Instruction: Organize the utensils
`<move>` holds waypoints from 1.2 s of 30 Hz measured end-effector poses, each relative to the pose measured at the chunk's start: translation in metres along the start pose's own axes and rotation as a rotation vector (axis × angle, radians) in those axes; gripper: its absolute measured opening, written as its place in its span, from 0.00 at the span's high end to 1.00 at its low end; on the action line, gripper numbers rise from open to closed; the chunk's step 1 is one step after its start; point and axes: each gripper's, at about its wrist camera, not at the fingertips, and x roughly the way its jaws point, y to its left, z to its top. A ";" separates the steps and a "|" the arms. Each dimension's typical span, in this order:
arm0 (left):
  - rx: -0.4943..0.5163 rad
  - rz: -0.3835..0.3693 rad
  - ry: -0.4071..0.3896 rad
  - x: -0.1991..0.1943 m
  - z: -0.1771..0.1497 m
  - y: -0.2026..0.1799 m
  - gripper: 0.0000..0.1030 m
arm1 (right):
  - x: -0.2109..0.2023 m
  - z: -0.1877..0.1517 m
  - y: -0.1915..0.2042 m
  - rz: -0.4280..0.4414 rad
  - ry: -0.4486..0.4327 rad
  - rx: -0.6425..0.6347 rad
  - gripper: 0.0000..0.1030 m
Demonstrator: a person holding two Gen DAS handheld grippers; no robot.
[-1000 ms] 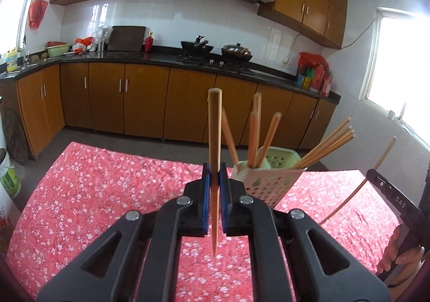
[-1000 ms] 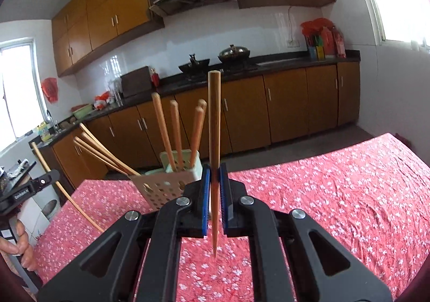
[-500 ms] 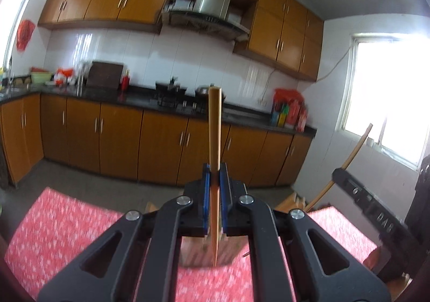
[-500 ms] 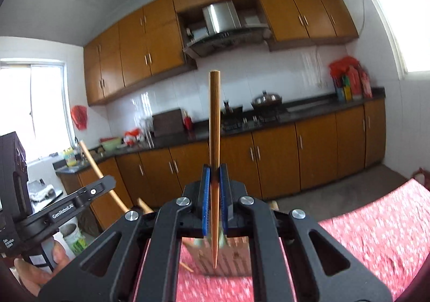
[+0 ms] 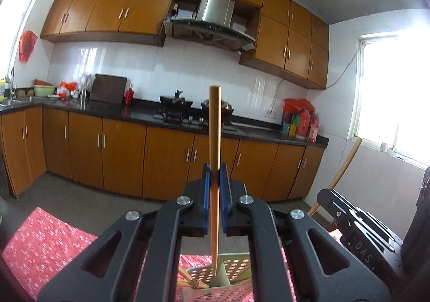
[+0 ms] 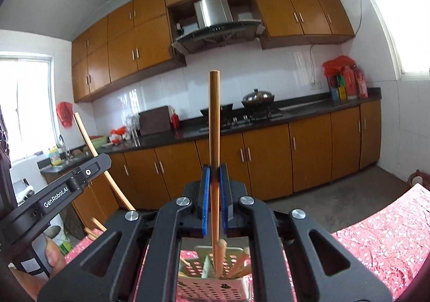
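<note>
My left gripper (image 5: 215,175) is shut on a wooden chopstick (image 5: 215,124) held upright, its lower tip just inside the green perforated utensil holder (image 5: 236,269) below. My right gripper (image 6: 214,175) is shut on another upright chopstick (image 6: 214,119), its lower end down among several chopsticks (image 6: 221,251) standing in the same holder (image 6: 215,288). Each gripper shows at the edge of the other's view: the right one (image 5: 357,237) with its chopstick (image 5: 346,164), the left one (image 6: 64,189) with its chopstick (image 6: 88,140).
The holder stands on a table with a red floral cloth (image 5: 45,237), also in the right wrist view (image 6: 381,242). Behind are brown kitchen cabinets (image 5: 121,156), a dark counter with a stove and pans (image 5: 177,111), and a range hood (image 6: 215,25).
Both grippers have moved in over the holder and lowered their chopsticks, so the tips now reach into it. The holder has slid from mid-view to under the grippers.
</note>
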 end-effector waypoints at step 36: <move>0.197 0.227 0.112 -0.204 -0.142 0.028 0.04 | -0.155 -0.098 0.026 -0.187 0.111 -0.146 0.02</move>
